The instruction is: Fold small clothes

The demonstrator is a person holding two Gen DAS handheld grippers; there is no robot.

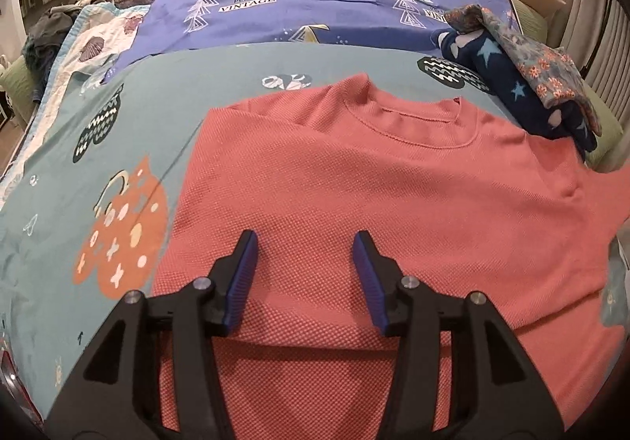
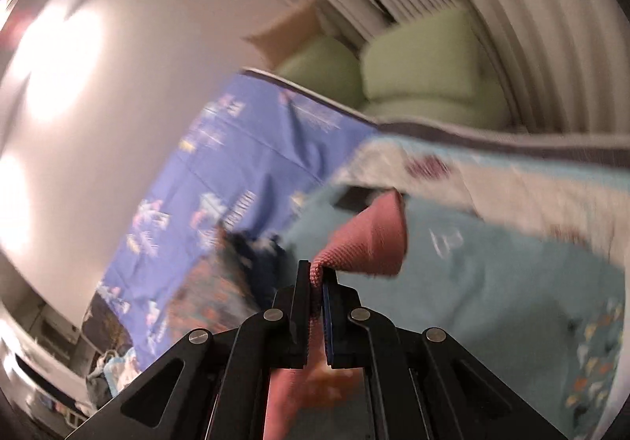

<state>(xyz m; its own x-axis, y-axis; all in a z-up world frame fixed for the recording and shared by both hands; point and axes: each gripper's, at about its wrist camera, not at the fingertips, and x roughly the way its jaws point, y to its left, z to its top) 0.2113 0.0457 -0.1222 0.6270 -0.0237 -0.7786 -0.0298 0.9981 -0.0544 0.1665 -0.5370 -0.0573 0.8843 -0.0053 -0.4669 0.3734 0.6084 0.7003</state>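
Coral-pink waffle-knit top (image 1: 378, 184) spread flat, neckline away, on a teal patterned bedsheet (image 1: 78, 172). Left hand-held gripper (image 1: 305, 243) poised over its lower half, jaws apart, nothing between. Right hand-held gripper (image 2: 315, 270) clamped on a bunched pink edge. Dark star-print garment (image 1: 512, 81) beside the collar.

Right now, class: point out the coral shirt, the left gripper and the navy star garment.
coral shirt (image 1: 378, 180), left wrist view, chest panel.
left gripper (image 1: 305, 243), left wrist view, midway between fingertips.
navy star garment (image 1: 488, 65), left wrist view, starred upper fold.
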